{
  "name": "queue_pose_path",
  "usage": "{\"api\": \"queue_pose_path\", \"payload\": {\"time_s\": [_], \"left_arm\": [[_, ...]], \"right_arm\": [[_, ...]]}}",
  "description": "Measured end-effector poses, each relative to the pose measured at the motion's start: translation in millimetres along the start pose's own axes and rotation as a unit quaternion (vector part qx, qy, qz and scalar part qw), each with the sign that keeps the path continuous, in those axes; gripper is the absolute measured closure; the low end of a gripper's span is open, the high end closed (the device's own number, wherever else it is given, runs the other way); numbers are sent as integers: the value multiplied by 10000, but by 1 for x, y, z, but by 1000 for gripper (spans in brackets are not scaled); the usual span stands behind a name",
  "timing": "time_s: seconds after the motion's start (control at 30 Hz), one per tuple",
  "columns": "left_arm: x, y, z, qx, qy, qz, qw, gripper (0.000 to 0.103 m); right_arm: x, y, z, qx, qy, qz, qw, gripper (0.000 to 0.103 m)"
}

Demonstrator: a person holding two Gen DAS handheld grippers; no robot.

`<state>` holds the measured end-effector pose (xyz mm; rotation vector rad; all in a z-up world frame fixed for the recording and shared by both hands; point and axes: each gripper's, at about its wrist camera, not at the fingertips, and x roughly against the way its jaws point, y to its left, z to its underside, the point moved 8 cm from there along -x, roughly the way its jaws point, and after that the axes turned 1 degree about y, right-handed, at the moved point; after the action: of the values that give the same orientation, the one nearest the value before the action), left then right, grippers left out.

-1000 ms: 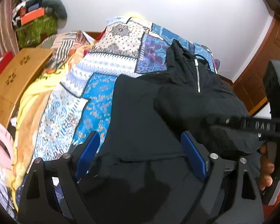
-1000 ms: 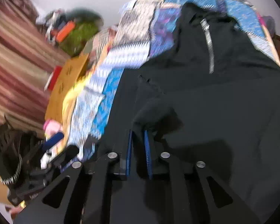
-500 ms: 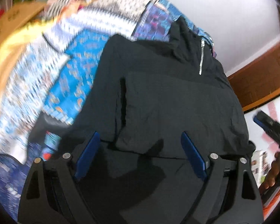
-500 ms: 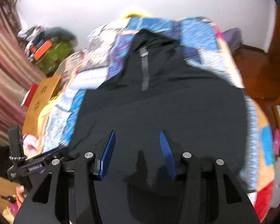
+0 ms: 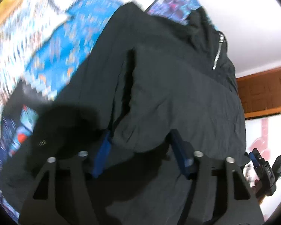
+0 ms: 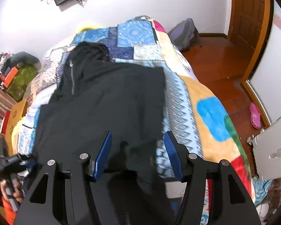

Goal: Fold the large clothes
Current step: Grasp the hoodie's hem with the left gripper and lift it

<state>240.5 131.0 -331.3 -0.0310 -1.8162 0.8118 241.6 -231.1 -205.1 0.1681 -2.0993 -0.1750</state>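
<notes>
A black zip-neck jacket [image 6: 106, 101] lies spread on a patchwork bedspread [image 6: 211, 116], collar and silver zipper [image 6: 72, 82] at the far end. In the left wrist view the jacket [image 5: 178, 97] fills the frame, with a folded layer lying over its body. My left gripper [image 5: 142, 146] is open, low over the jacket's near hem, its blue pads either side of a fabric bulge. My right gripper [image 6: 137, 148] is open and empty above the jacket's near right corner. The right gripper also shows in the left wrist view [image 5: 262, 166].
The bed's right edge drops to a wooden floor [image 6: 224, 60] with a grey backpack [image 6: 185, 33] and a pink clog [image 6: 255, 115]. A wooden door [image 6: 249, 13] stands at right. Cluttered boxes and clothes [image 6: 16, 75] sit left of the bed.
The right gripper let go of the sleeve fabric, opened and drew back to the right. The left gripper moved forward and lower over the jacket and narrowed its opening somewhat.
</notes>
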Motion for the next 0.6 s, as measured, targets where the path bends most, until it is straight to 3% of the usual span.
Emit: {"api": "queue_pose_path", "payload": {"time_s": [0.1,0.13,0.23,0.43,0.6], "left_arm": [[7,-13,-7,-512,-219,-405,9976,61],[10,-17,-9,-673,-293,-566,9957,70],[25,-34,-20,-1030,-656,-748,9897,86],[83,-90,-63,-1568,-1560,-793,9720,88],[134,-122,-93,-1965,-2263,-876,9500,88]], "right_arm": [[-1,-9,5,-1,50,12,10000,49],[-1,-10,5,-9,44,10,10000,49],[5,-15,2,-24,-25,-34,10000,49],[25,-14,-18,86,-378,23,9992,49],[39,-13,-32,88,-657,45,9978,49]]}}
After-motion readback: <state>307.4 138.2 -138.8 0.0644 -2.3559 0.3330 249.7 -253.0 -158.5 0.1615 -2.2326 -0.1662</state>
